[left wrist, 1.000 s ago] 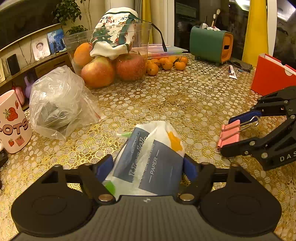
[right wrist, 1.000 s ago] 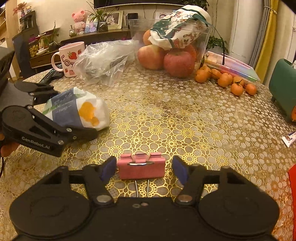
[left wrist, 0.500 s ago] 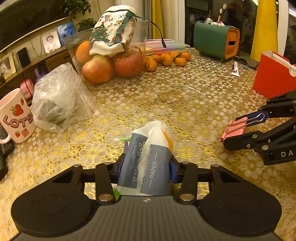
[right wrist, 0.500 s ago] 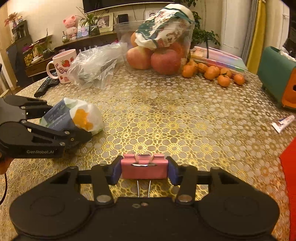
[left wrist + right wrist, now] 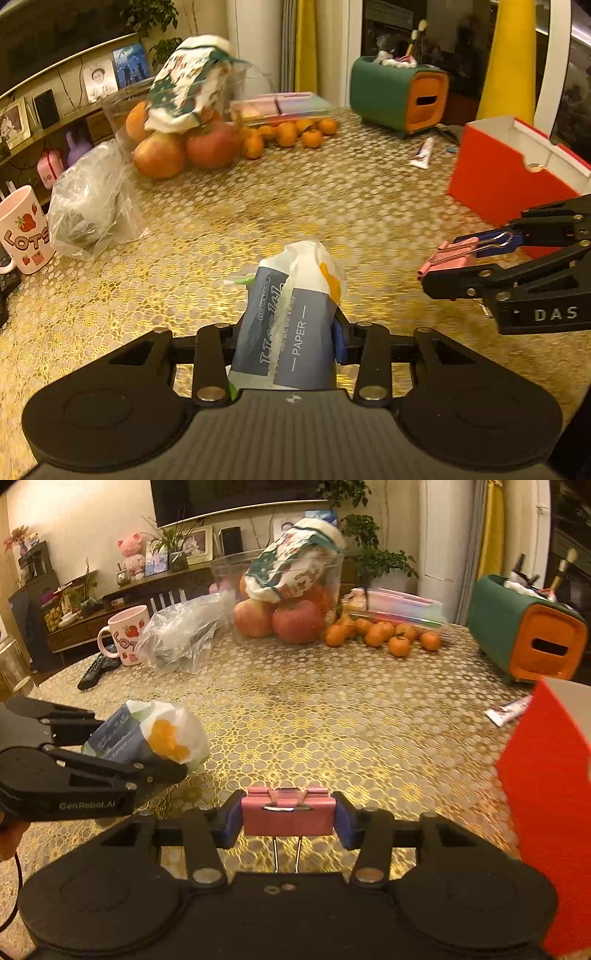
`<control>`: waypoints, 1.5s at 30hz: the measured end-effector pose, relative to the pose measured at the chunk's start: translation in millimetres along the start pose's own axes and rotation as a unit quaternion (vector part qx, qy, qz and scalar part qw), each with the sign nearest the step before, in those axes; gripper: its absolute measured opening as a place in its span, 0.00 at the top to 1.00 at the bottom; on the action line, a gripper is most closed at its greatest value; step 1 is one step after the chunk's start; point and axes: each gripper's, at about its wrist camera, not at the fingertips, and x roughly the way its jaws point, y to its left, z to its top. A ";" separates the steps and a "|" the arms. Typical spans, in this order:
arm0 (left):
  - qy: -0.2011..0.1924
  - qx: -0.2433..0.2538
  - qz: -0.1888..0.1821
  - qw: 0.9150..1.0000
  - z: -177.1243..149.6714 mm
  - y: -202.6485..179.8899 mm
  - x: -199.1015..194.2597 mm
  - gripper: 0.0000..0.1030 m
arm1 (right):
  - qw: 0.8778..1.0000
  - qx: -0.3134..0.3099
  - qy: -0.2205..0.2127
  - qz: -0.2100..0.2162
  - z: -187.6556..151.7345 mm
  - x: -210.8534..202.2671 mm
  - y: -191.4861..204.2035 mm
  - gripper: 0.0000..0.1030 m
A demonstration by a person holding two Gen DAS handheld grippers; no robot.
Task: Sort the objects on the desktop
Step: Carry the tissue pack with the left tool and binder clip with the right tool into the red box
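Note:
A tissue pack (image 5: 291,332), dark blue and white with "PAPER" printed on it, sits between the pads of my left gripper (image 5: 288,343). The jaws are still closing on it, and it hangs above the gold patterned table (image 5: 332,206). In the right wrist view the same pack (image 5: 147,734) shows at the left, in the left gripper (image 5: 140,744). My right gripper (image 5: 288,818) is shut on a pink binder clip (image 5: 288,814), held off the table with its wire handles pointing back. That clip (image 5: 448,256) also appears at the right of the left wrist view.
An open red box (image 5: 509,181) stands at the right, close to the right gripper. Behind are a green and orange organiser (image 5: 395,96), a small tube (image 5: 423,153), tangerines (image 5: 295,133), a clear tub of apples (image 5: 184,147), a plastic bag (image 5: 88,206), a pink mug (image 5: 22,232) and a remote (image 5: 98,668).
Both grippers closed on their objects and lifted them off the table. The tissue pack and the binder clip have been carried up and toward the red box, which looms larger now.

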 end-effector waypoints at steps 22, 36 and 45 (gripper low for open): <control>-0.028 0.030 -0.018 0.999 22.8 -121.4 -82.0 0.63 | 0.998 0.028 -0.055 -0.030 -30.6 -129.6 -42.7 0.53; -0.061 0.065 -0.055 0.994 47.4 -210.8 -96.4 0.63 | 0.991 0.057 -0.094 -0.073 -53.8 -194.7 -100.9 0.53; -0.066 0.086 -0.073 0.991 69.2 -263.9 -75.9 0.63 | 0.986 0.075 -0.098 -0.113 -63.8 -214.5 -153.3 0.53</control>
